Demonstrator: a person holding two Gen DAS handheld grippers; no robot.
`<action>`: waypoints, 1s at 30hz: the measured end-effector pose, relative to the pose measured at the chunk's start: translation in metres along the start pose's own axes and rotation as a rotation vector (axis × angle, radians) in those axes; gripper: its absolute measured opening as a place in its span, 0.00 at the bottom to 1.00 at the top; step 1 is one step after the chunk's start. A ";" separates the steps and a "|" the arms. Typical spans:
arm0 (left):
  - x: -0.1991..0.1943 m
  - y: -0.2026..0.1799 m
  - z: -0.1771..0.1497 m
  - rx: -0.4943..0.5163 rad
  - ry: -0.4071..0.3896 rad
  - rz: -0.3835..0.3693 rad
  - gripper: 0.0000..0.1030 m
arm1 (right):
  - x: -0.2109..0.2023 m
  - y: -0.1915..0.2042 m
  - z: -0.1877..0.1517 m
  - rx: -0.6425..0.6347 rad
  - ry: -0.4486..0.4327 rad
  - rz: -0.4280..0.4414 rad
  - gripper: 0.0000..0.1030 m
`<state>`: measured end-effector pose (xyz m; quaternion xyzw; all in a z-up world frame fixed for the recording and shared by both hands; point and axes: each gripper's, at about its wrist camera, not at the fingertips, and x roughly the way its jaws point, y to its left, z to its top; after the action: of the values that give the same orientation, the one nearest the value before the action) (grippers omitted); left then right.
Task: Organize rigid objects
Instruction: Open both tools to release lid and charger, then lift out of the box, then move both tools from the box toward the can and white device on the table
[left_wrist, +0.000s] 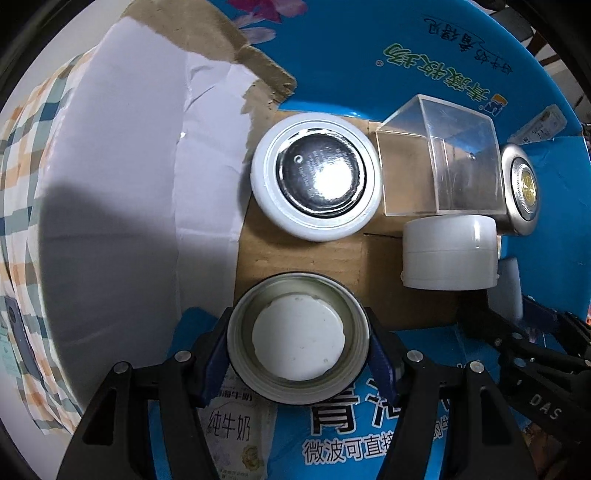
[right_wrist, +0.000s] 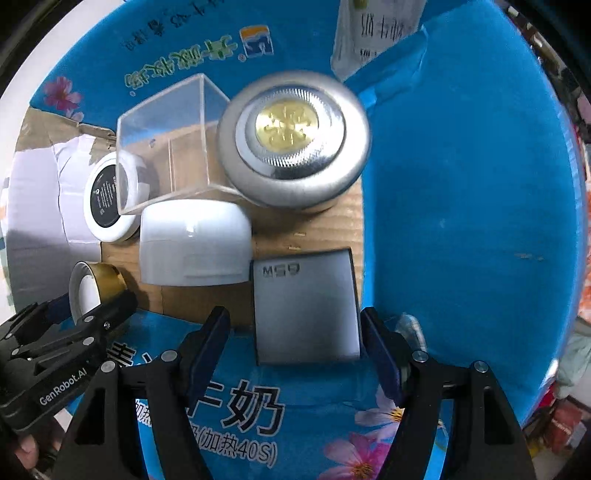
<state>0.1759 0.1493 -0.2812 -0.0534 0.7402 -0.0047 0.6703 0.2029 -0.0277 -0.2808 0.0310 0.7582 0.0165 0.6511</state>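
Note:
I look down into a blue cardboard box (left_wrist: 424, 48) with a brown floor. My left gripper (left_wrist: 299, 350) is shut on a round lid-like cap (left_wrist: 298, 338), white inside with a gold outside (right_wrist: 96, 286). My right gripper (right_wrist: 295, 339) is open; a grey charger block marked 65W (right_wrist: 306, 310) stands between its fingers, touching the right one. On the floor lie a white round puck with a black face (left_wrist: 317, 175), a clear plastic cube (left_wrist: 439, 155), a white jar (left_wrist: 448, 253) and a silver disc with a gold centre (right_wrist: 291, 136).
White paper (left_wrist: 129, 184) lines the box's left side, over a checked cloth (left_wrist: 22, 155). The box's blue flaps (right_wrist: 472, 184) rise on the right and the near side. The right gripper shows at the lower right of the left wrist view (left_wrist: 524, 332).

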 end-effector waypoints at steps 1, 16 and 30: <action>0.000 0.003 -0.001 -0.003 0.004 0.001 0.61 | -0.003 0.000 0.000 0.001 -0.001 0.004 0.73; -0.053 0.009 -0.048 -0.008 -0.110 0.037 0.91 | -0.055 -0.011 -0.027 -0.065 -0.109 -0.051 0.90; -0.173 -0.027 -0.082 -0.028 -0.334 0.055 0.91 | -0.175 0.008 -0.096 -0.070 -0.311 0.002 0.90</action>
<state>0.1127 0.1323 -0.0996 -0.0427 0.6195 0.0328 0.7831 0.1344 -0.0305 -0.0930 0.0115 0.6471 0.0385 0.7613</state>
